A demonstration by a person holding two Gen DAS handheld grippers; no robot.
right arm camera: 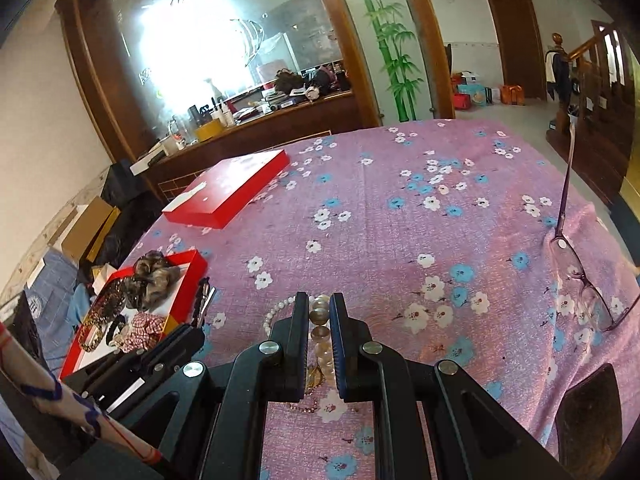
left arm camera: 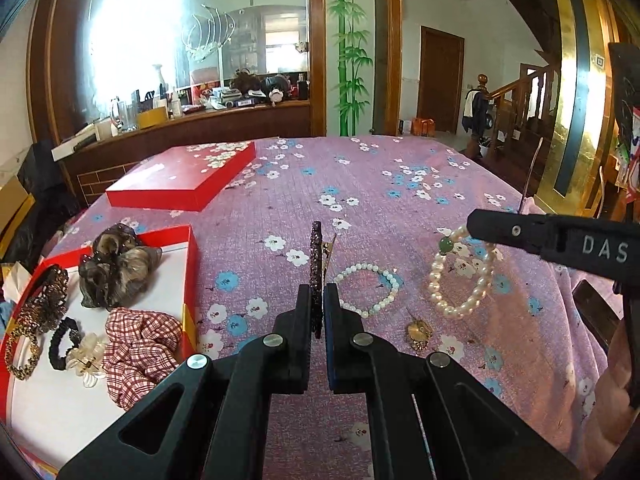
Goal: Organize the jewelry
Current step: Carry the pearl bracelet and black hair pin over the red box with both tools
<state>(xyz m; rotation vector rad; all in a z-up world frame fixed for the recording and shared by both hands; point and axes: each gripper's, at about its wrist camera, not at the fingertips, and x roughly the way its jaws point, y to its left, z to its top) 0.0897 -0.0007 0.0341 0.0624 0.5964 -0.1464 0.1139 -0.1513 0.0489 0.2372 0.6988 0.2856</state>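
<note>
Left tool (left arm camera: 318, 296): jaws pinched on a dark beaded hair clip (left arm camera: 316, 264), held edge-on and upright above the cloth, gold clasp side facing right. Clip is off the bench surface.

Right tool (right arm camera: 319, 322): jaws pinched on a pearl bracelet (left arm camera: 460, 276). In the left wrist view the bracelet hangs as a loop from the tool tip, with a green bead (left arm camera: 446, 245) near the grip, clear of the cloth. In the right wrist view its beads run between the pads.

Still on the bench, on the pink floral cloth (left arm camera: 400, 200): a smaller white bead bracelet (left arm camera: 370, 288) lying flat just right of the left tool, and a gold pendant piece (left arm camera: 418, 334) near it, below the hanging pearl loop.

Open red box (left arm camera: 192, 264) at left, white inside. Contents: brown hair piece (left arm camera: 116, 268), checked red scrunchie (left arm camera: 140, 348), black hair tie (left arm camera: 64, 342) with a clear flower ornament (left arm camera: 86, 358), dark gold filigree pieces (left arm camera: 40, 304) at the left edge.

Red lid (left arm camera: 184, 180) lies flat further back, well apart from the box. Purple-framed glasses (right arm camera: 588, 280) at the right bench edge, one arm sticking up.
</note>
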